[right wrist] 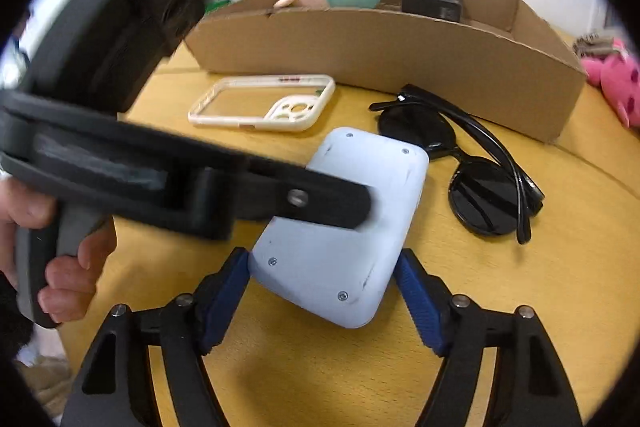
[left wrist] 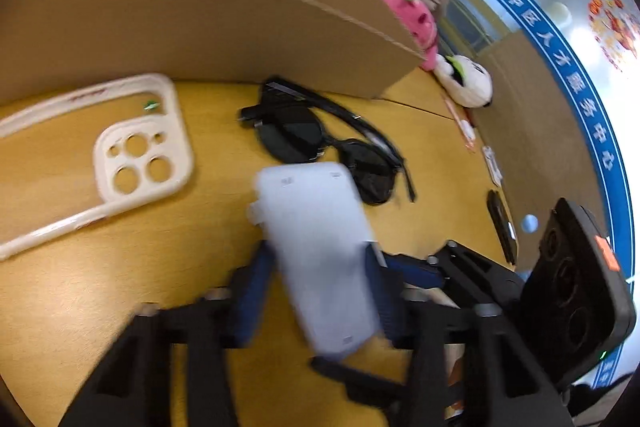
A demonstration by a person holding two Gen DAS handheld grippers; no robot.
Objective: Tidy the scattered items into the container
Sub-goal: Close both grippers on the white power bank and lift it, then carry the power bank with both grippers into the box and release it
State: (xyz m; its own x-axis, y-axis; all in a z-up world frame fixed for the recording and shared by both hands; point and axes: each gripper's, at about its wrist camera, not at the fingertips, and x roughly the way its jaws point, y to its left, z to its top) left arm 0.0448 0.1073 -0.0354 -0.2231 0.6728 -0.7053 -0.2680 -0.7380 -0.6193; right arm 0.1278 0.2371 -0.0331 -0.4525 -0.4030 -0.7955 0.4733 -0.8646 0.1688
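While left gripper (left wrist: 320,267) clamps device (left wrist: 320,251), right gripper (right wrist: 324,291) brackets it.

The desk (right wrist: 520,307) has a yellow wood top with a seam running across it. On it sit a long cardboard box (right wrist: 380,51), a cream phone case (right wrist: 256,103) lying flat before the box, black sunglasses (right wrist: 472,163) folded beside the case, and a pale blue device (right wrist: 340,227). A pink plush toy (right wrist: 612,83) and a white plush toy (left wrist: 468,83) lie past the box's end.
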